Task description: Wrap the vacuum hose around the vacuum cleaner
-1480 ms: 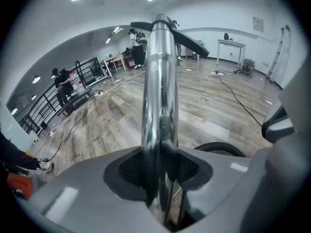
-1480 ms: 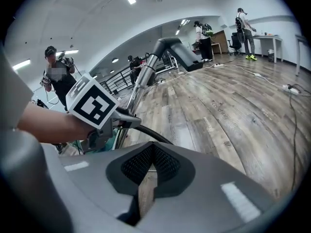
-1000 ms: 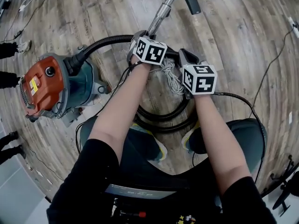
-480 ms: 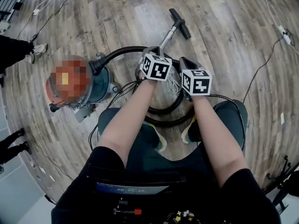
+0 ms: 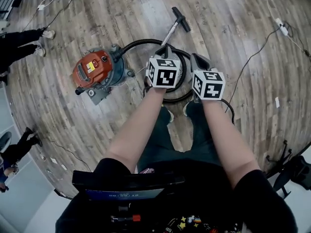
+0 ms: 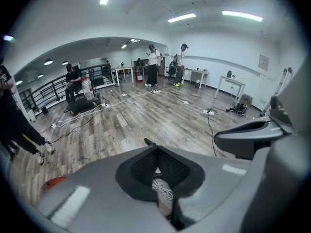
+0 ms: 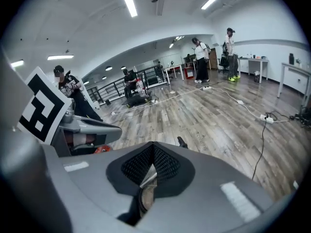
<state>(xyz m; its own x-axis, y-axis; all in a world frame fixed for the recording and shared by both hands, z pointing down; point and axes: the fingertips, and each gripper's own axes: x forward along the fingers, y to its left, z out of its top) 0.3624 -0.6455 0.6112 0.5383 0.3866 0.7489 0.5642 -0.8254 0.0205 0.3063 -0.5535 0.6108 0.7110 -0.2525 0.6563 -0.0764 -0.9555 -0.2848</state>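
The red and teal vacuum cleaner (image 5: 97, 72) stands on the wood floor at the left in the head view. Its black hose (image 5: 141, 42) arcs from the body to coiled loops (image 5: 183, 76) in front of my feet. The metal wand (image 5: 170, 33) and floor nozzle (image 5: 180, 18) lie beyond. A white cord bundle (image 6: 163, 191) shows far below through the jaw gap. My left gripper (image 5: 164, 51) and right gripper (image 5: 199, 61) hang side by side high above the coil. Both are shut with nothing between the jaws.
People stand at the left edge (image 5: 19, 42) and lower left (image 5: 14, 152). Thin cables (image 5: 248, 57) and a power strip (image 5: 281, 28) run across the floor at the right. A black stand (image 5: 291, 169) sits at lower right. My shoes (image 5: 167, 115) are beside the coil.
The view has risen well away from the floor, so the vacuum and hose look smaller and farther. Both grippers have lifted off the hose coil and stay side by side.
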